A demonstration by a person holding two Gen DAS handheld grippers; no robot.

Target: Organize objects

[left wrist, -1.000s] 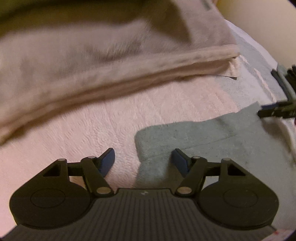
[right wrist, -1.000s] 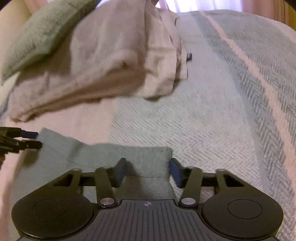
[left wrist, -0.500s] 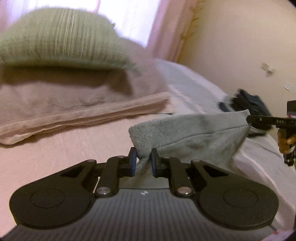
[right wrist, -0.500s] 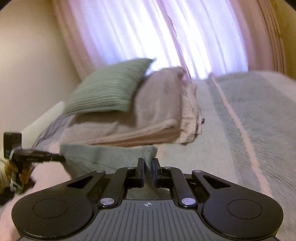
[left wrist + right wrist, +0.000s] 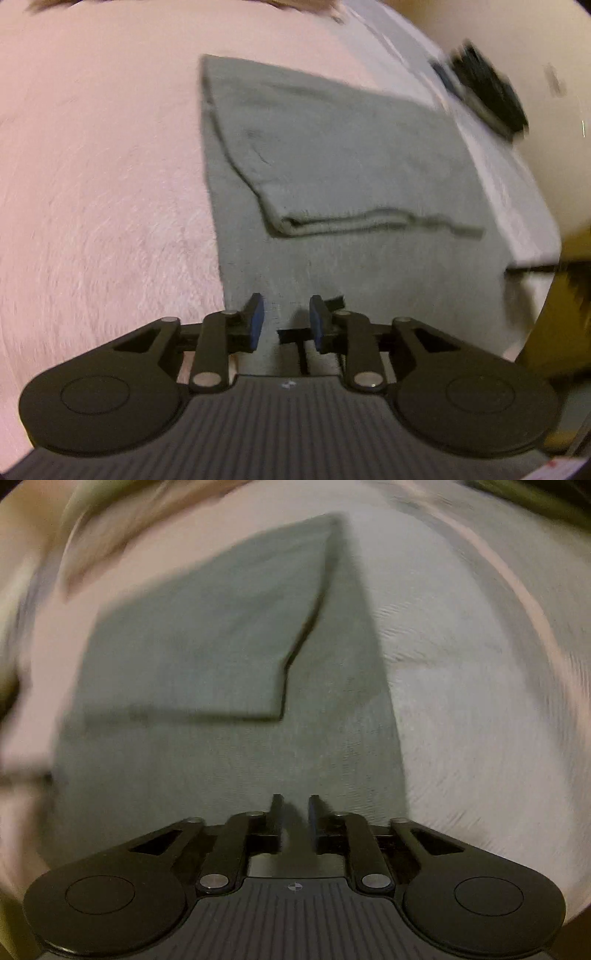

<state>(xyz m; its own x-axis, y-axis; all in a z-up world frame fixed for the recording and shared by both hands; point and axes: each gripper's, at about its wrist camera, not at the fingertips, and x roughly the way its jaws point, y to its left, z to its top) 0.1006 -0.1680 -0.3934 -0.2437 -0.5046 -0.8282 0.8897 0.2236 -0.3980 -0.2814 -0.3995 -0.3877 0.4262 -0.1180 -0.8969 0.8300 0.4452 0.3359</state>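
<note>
A grey-green towel [image 5: 332,147] lies on the bed, its far part folded back over the near part, with a folded edge across the middle. My left gripper [image 5: 285,317] hovers over the towel's near edge, jaws opening, nothing between its blue pads. In the right wrist view the same towel [image 5: 192,642] shows the folded flap's corner near the centre. My right gripper [image 5: 294,814] is over the towel's near right part, jaws opening, with only a small gap and no cloth pinched. Both views are motion-blurred.
A pink bedspread [image 5: 92,184] covers the bed left of the towel; a pale herringbone blanket [image 5: 461,664] lies to its right. A dark object [image 5: 484,92] sits by the bed's far right edge near the beige wall [image 5: 535,44].
Both grippers shut on the towel's corners, lifted them and carried them over, then let go. The towel now lies folded on itself and both views look down at it.
</note>
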